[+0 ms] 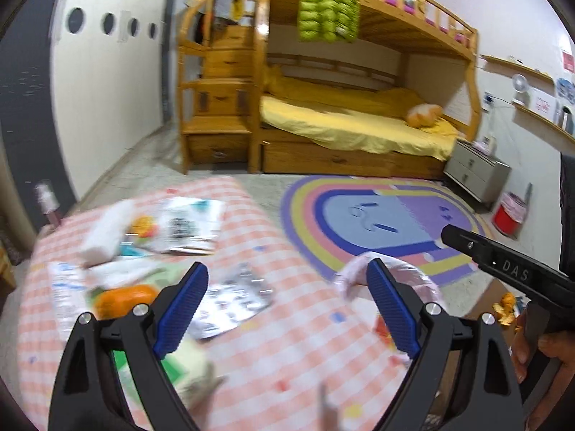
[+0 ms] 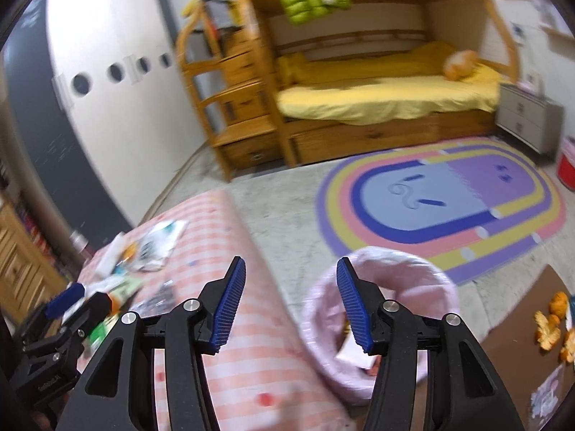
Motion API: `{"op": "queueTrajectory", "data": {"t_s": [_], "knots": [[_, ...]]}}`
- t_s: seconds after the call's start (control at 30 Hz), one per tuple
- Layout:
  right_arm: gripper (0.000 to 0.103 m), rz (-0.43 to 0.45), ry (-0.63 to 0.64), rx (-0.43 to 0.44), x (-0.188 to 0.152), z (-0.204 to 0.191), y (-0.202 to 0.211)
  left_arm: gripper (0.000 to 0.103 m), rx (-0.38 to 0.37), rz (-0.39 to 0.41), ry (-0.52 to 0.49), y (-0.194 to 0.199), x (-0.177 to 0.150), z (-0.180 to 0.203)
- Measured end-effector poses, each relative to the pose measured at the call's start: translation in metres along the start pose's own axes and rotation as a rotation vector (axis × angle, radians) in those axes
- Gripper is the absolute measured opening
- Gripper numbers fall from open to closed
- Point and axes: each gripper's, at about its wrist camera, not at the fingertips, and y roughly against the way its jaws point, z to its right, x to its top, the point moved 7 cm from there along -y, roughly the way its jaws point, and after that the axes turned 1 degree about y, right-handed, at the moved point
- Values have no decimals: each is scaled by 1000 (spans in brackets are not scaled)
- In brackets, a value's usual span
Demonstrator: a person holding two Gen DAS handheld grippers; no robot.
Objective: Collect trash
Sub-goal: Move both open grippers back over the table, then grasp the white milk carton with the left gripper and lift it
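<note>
1. My left gripper (image 1: 287, 309) has its jaws wide apart with nothing between them, above the pink checked mat (image 1: 294, 352).
2. My right gripper (image 2: 291, 305) is also parted and empty, over the mat's edge and the pink-lined trash bin (image 2: 442, 287), which has a few scraps inside.
3. Wrappers (image 1: 233, 301), papers and an orange (image 1: 122, 300) lie scattered on the mat, blurred.
4. Orange peels (image 2: 548, 327) sit on brown cardboard right of the bin.
5. Beyond lie a rainbow rug (image 1: 388, 222) and a wooden bunk bed (image 1: 359, 115).

ahead: wooden bunk bed (image 1: 359, 82), yellow bedding | ahead-left: white wall (image 1: 107, 89), round holes | ahead-right: rainbow rug (image 1: 377, 222), grey nightstand (image 1: 478, 176)
</note>
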Motion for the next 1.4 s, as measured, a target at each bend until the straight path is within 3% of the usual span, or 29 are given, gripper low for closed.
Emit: {"op": "queueTrajectory", "data": {"t_s": [0.3,0.53,0.63,0.93,1.07,1.2,1.33,1.4], "knots": [[66,-75,171,138,-19,-102,-16,87,233,34,43,49,-19,-105],[68,-104,267,184,-21,-160,-26,88,320,7,87,67,-42,-161],[68,-103,311,193,-17,-178,-33,88,321,-23,96,62,-51,-168],[68,-129,280,159,-26,-162,-47,88,343,-100,37,28,-66,-152],[68,-125,268,155,-23,-153,-45,87,371,-129,64,13,-66,-153],[68,-132,252,158,-23,-148,-46,80,398,-149,41,0,-64,-155],[68,-135,259,157,-25,-148,-46,61,381,-169,52,-4,-67,-159],[68,-135,270,158,-27,-151,-46,58,369,-163,75,1,-68,-164]]}}
